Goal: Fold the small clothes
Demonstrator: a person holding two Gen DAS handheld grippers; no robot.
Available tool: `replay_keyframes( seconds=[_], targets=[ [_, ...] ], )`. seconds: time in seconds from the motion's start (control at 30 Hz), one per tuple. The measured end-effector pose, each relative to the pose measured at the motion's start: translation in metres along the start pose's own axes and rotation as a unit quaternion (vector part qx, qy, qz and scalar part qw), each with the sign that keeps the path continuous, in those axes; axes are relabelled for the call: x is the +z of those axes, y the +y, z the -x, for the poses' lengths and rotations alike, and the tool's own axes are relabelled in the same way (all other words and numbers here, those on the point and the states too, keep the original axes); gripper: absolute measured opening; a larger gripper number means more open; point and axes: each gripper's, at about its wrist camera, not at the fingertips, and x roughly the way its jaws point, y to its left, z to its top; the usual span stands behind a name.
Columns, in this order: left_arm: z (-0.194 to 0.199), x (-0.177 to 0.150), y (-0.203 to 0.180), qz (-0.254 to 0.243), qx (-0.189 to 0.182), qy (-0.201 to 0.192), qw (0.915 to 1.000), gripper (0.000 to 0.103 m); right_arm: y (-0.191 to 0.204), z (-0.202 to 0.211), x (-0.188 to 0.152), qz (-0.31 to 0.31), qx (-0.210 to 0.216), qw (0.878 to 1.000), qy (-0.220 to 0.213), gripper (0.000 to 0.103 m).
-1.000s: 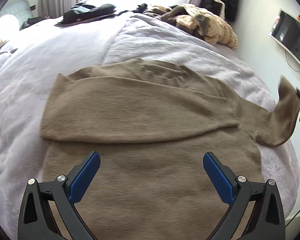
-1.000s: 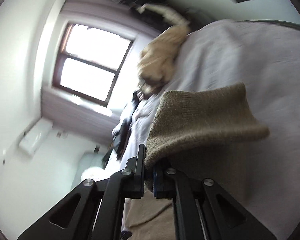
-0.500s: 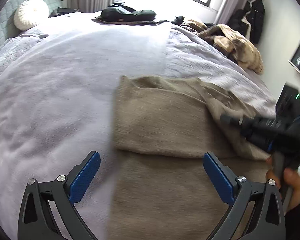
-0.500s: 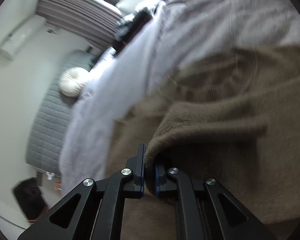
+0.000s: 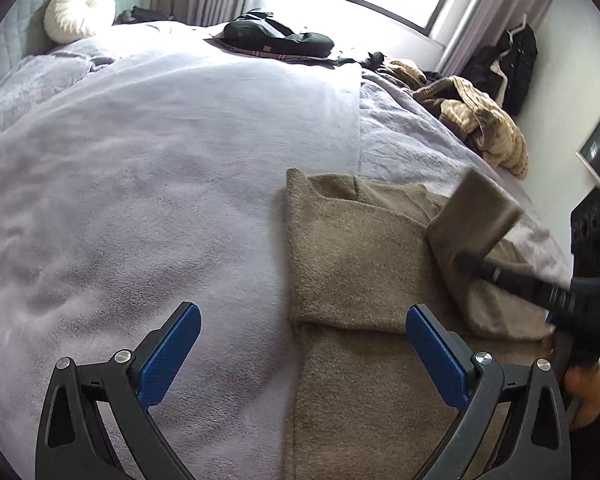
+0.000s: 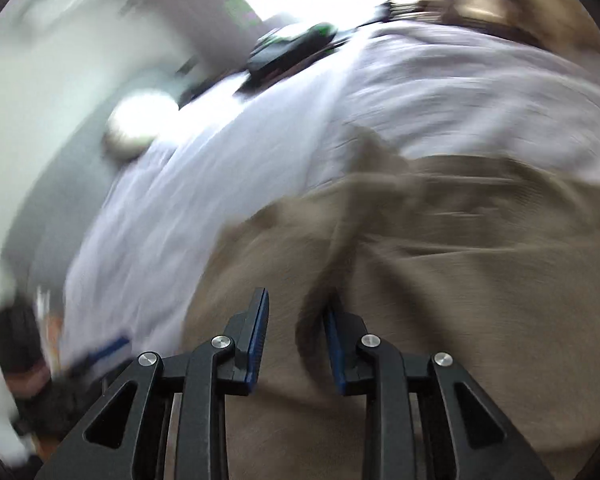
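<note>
Since a second earlier, the sleeve had been carried from out beside the bed across onto the brown sweater.

The sweater lay partly folded on the lilac blanket. The right gripper hung just over it, jaws opening, a fold of knit between the blue pads, which no longer pinched it. The left gripper stood wide apart and empty above the sweater's left edge.

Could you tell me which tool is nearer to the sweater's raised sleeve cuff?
Right. The right tool, jaws opening, sits at the sleeve cuff, cloth between them. The left tool hovers open over the sweater's near edge.
</note>
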Motion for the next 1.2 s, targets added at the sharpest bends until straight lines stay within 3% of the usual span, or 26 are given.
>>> replay_keyframes(
  seconds=[0.13, 0.27, 0.37, 0.43, 0.5, 0.57, 0.7, 0.77, 0.8, 0.9, 1.0, 1.1, 1.2],
  targets=[
    [-0.005, 0.003, 0.004, 0.018, -0.013, 0.011, 0.9997, 0.103, 0.023, -0.018, -0.022, 0.073, -0.038, 0.995, 0.062, 0.031],
    [-0.014, 0.002, -0.012, 0.001, -0.029, 0.027, 0.9992, 0.103, -0.011, 0.016, -0.041, -0.023, -0.011, 0.999, 0.037, 0.033],
    [-0.023, 0.004, -0.030, -0.016, -0.044, 0.036, 0.9982, 0.103, -0.060, 0.052, -0.052, -0.138, -0.004, 0.990, -0.003, 0.051],
    [-0.027, 0.006, -0.041, -0.024, -0.051, 0.036, 0.9978, 0.103, -0.105, 0.085, -0.074, -0.237, 0.000, 0.971, -0.037, 0.053],
    [-0.034, 0.011, -0.051, -0.032, -0.054, 0.036, 0.9974, 0.103, -0.146, 0.112, -0.098, -0.326, -0.004, 0.943, -0.067, 0.053],
    [-0.041, 0.015, -0.058, -0.036, -0.052, 0.040, 0.9972, 0.103, -0.180, 0.133, -0.119, -0.386, -0.017, 0.918, -0.092, 0.053],
    [-0.061, 0.018, -0.070, -0.043, -0.034, 0.055, 0.9970, 0.103, -0.215, 0.139, -0.133, -0.449, -0.009, 0.885, -0.125, 0.053],
    [-0.067, 0.017, -0.074, -0.045, -0.023, 0.060, 0.9969, 0.103, -0.221, 0.134, -0.126, -0.445, -0.011, 0.886, -0.130, 0.018],
    [-0.068, 0.016, -0.074, -0.046, -0.020, 0.061, 0.9969, 0.103, -0.222, 0.138, -0.123, -0.433, -0.021, 0.892, -0.131, 0.006],
    [-0.068, 0.014, -0.075, -0.053, -0.011, 0.061, 0.9967, 0.103, -0.221, 0.150, -0.114, -0.395, -0.041, 0.907, -0.139, 0.006],
    [-0.070, 0.012, -0.075, -0.060, -0.005, 0.065, 0.9961, 0.103, -0.235, 0.153, -0.125, -0.395, -0.054, 0.908, -0.125, 0.006],
    [-0.070, 0.011, -0.076, -0.064, -0.003, 0.067, 0.9957, 0.103, -0.237, 0.155, -0.131, -0.377, -0.058, 0.917, -0.115, 0.006],
    [-0.068, 0.013, -0.079, -0.067, -0.007, 0.068, 0.9954, 0.103, -0.237, 0.158, -0.134, -0.384, -0.059, 0.914, -0.117, 0.006]
  ],
)
